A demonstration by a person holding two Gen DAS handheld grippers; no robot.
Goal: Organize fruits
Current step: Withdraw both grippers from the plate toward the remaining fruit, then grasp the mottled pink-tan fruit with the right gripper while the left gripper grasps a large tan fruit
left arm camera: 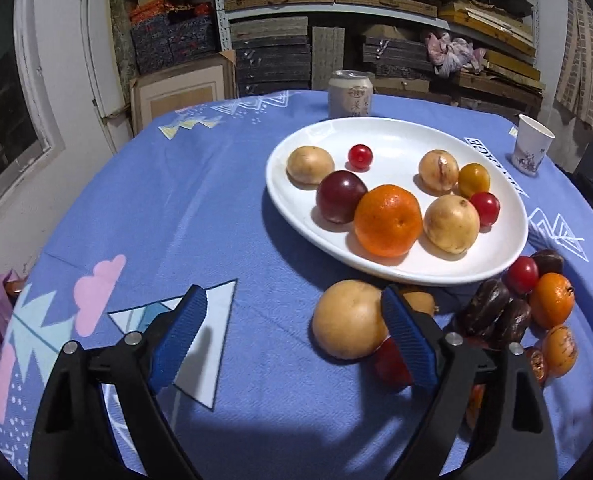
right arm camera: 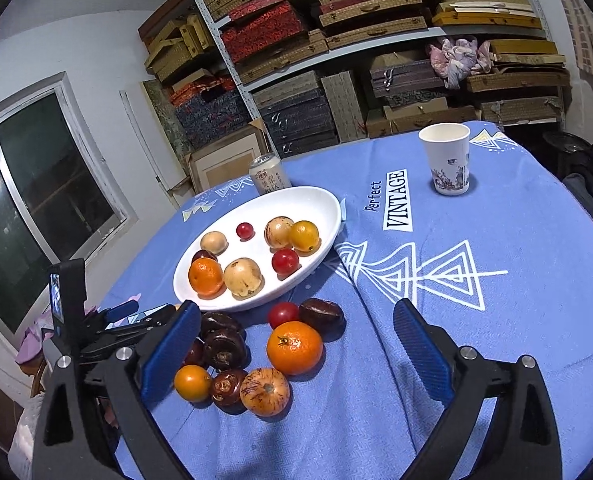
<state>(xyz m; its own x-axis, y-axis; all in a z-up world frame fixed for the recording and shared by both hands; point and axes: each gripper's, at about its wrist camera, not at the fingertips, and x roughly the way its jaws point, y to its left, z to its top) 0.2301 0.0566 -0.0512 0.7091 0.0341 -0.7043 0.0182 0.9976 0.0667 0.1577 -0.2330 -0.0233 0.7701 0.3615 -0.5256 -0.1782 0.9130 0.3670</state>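
On the counter, around the white plate, we see this:
Counter (left arm camera: 176,208): we see it draped in a blue patterned cloth that carries everything below.
White plate (left arm camera: 396,136): our landmark, an oval dish at mid-counter holding eight fruits.
Left tongs (left arm camera: 294,324): we find them spread wide on the near side of the plate, nothing pinched; the right pad stands in front of a tan round fruit (left arm camera: 346,318) lying just off the plate's near rim.
Right tongs (right arm camera: 296,344): we find them spread wide too, empty, over the loose pile near the plate.
Paper cup (right arm camera: 448,158): upright, well apart from the plate toward the far right.
Can (left arm camera: 350,94): upright, just behind the plate's far rim.
Fruit on the plate: an orange (left arm camera: 388,220) near the front rim, a dark plum (left arm camera: 340,196) touching its left side, three tan fruits, a yellow tomato and two red cherry tomatoes.
Loose pile (right arm camera: 248,356): beside the plate's near rim we count a second orange (right arm camera: 294,347), a red tomato, dark brown fruits, a small yellow-orange one and a striped one.
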